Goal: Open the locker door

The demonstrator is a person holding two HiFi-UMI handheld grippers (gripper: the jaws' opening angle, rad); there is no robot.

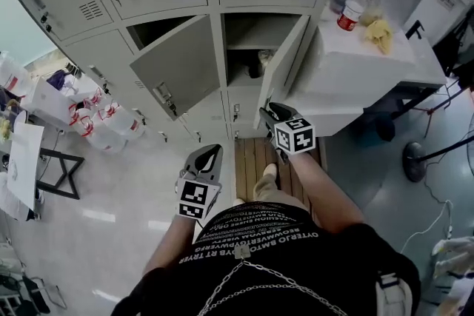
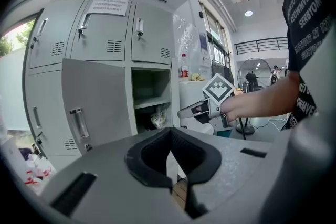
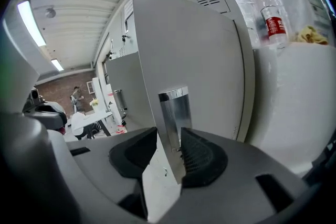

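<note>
- At centre column of the locker bank, mid row: locker door [image 1: 287,59] stands swung out, approx. square to the cabinet face; compartment [image 1: 252,48] behind it is exposed.
- Progress (est.): opening essentially done. Remaining: free the handle, withdraw the R unit.
- Door orientation: hinge on its right side, next to white surface [image 1: 370,70]; free edge pts toward operator; long axis vertical. Chrome handle [image 3: 173,113] likewise vertical.
- Right gripper [image 1: 268,113]: jaws part-open, handle between them; one pad at handle, other w/ visible gap, so no firm clamp.
- Left gripper [image 1: 213,152]: low, well apart from door; jaws closed together, nothing held.
- Adjacent door [image 1: 174,66] to the left also open.
</note>
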